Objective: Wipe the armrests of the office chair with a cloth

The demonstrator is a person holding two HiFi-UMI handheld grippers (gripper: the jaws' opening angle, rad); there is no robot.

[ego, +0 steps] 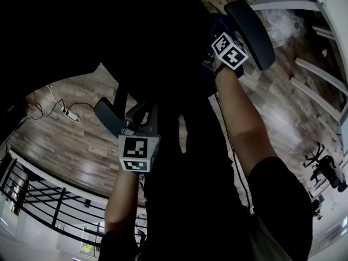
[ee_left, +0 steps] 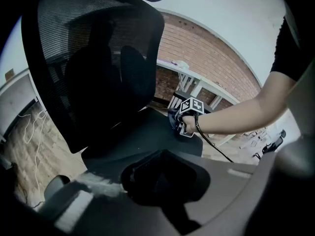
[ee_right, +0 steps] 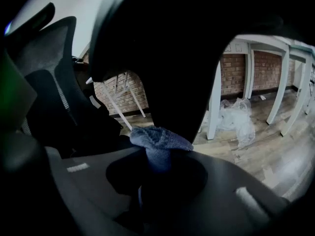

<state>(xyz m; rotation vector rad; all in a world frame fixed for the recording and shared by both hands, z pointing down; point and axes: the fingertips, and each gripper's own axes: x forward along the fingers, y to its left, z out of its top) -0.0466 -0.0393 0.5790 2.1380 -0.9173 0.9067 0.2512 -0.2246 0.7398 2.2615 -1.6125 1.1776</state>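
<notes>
Right gripper (ee_right: 156, 168) pinches blue cloth (ee_right: 160, 139); cloth touches right armrest (ego: 251, 29) straight ahead of jaws; left gripper (ego: 136, 126) well apart.

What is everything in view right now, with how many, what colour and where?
office chair: one, black, mesh back, between the two grippers
armrests: two, dark grey, one beside each gripper
cloth: one, blue-grey, bunched against the right-side armrest
floor: brown wood, all around
power strip: one, white, on the floor left of the chair
plastic sheet: one, clear, crumpled by white table legs
railing: one, dark, lower left of the head view
brick wall: red-brown, background
forearms: two, bare, black sleeves
left gripper: one, grey, too dark to tell whether open or shut
right gripper: one, grey, shut on the cloth
</notes>
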